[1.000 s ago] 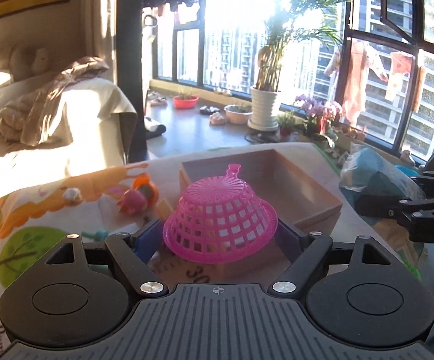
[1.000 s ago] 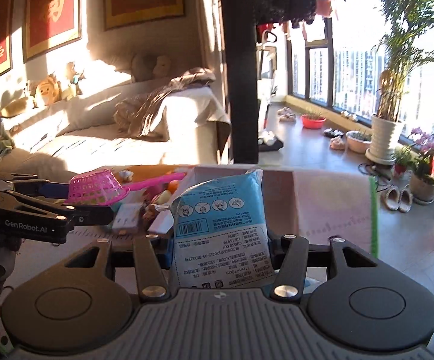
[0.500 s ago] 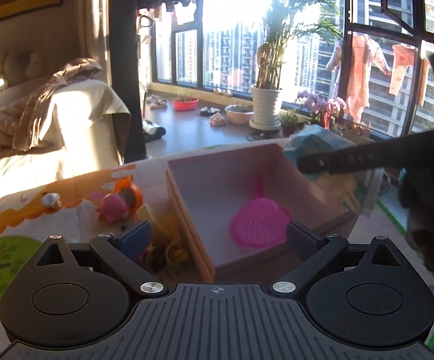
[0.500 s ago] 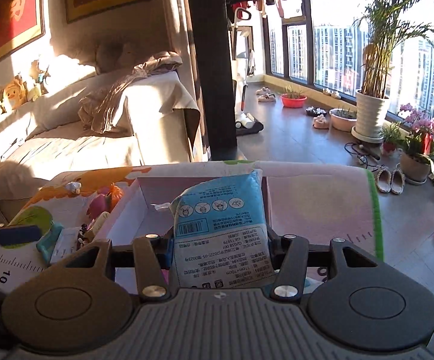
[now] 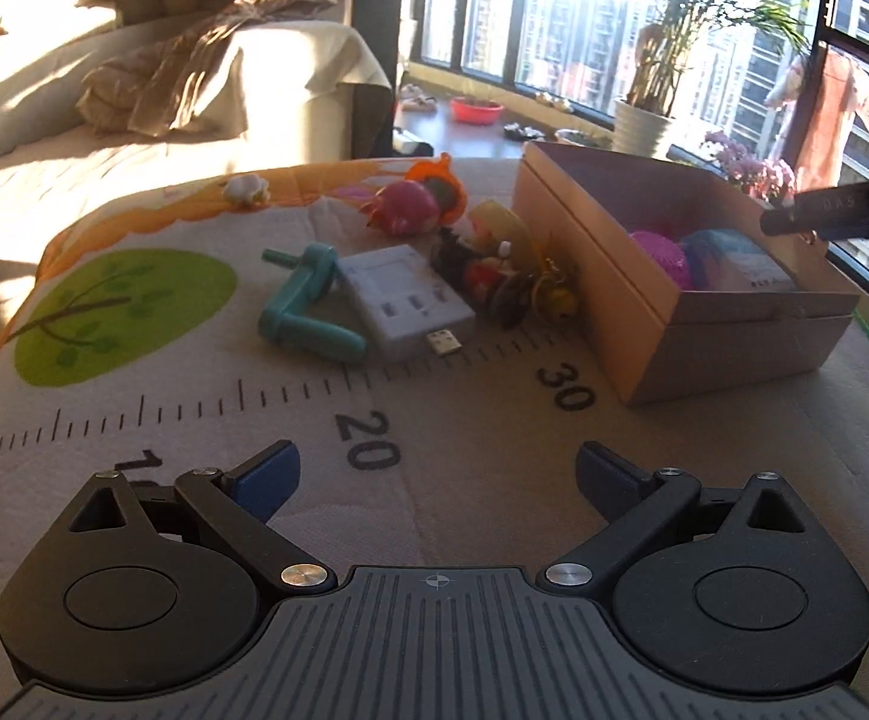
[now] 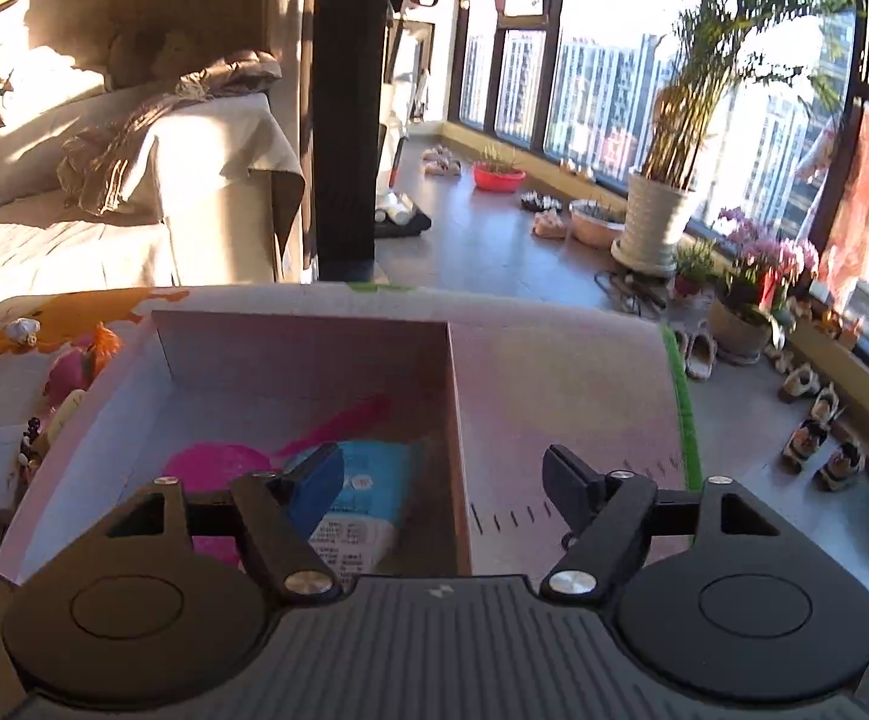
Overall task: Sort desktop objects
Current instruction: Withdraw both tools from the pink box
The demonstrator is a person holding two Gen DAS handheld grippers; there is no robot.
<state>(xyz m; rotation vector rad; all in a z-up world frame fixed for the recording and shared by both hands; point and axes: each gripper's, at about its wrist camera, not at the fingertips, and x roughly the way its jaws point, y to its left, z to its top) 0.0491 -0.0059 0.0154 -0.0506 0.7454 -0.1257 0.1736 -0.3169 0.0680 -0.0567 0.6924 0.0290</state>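
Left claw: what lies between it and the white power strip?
In the left wrist view, only bare printed mat, its ruler marks and the number 20, lies between the open left claw and the white power strip.

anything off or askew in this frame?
Nothing damaged or spilled. The pink plastic strainer and blue tissue packet lie loosely in the cardboard box; the white power strip sits skewed on the mat.
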